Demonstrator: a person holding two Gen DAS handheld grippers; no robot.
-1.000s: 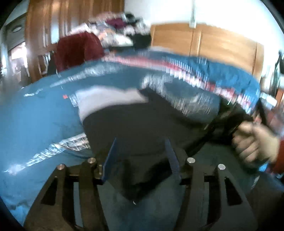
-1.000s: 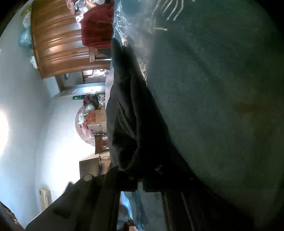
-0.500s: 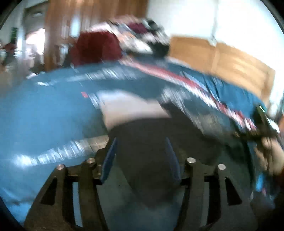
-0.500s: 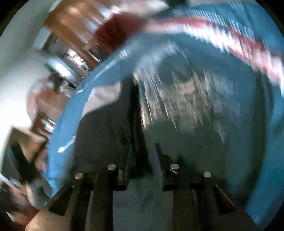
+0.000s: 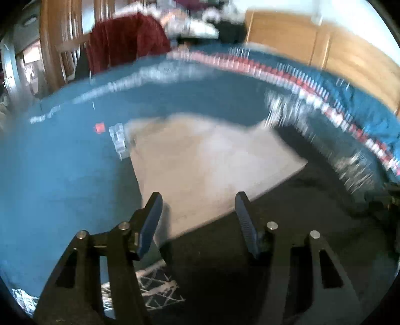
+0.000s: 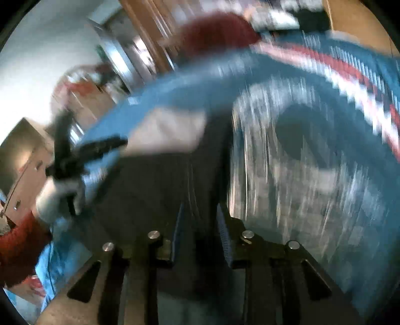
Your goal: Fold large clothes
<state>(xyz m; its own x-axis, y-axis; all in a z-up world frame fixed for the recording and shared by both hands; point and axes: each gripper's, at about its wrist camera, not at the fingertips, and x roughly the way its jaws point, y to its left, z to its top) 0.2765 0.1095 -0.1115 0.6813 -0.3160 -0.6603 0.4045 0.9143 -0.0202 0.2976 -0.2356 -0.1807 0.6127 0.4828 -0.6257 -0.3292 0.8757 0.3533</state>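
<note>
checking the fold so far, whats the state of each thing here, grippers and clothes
left gripper: open, empty, above the garment
right gripper: jaws apart around a dark fold, grip unclear through blur
dark garment: lying on the bed, partly covering the grey garment
grey garment: spread flat on the bed
blue bedspread: laid over the bed
red cloth: draped behind the bed

bed: blue patterned bedspread (image 5: 62, 175) lying spread out, its red-and-white band (image 5: 287, 80) running along the far edge | chair: dark red cloth (image 5: 125, 42) hanging over it beyond the bed | pile: mixed laundry (image 5: 197, 22) sitting blurred behind | wall: wooden cabinet doors (image 5: 325, 50) standing closed
</note>
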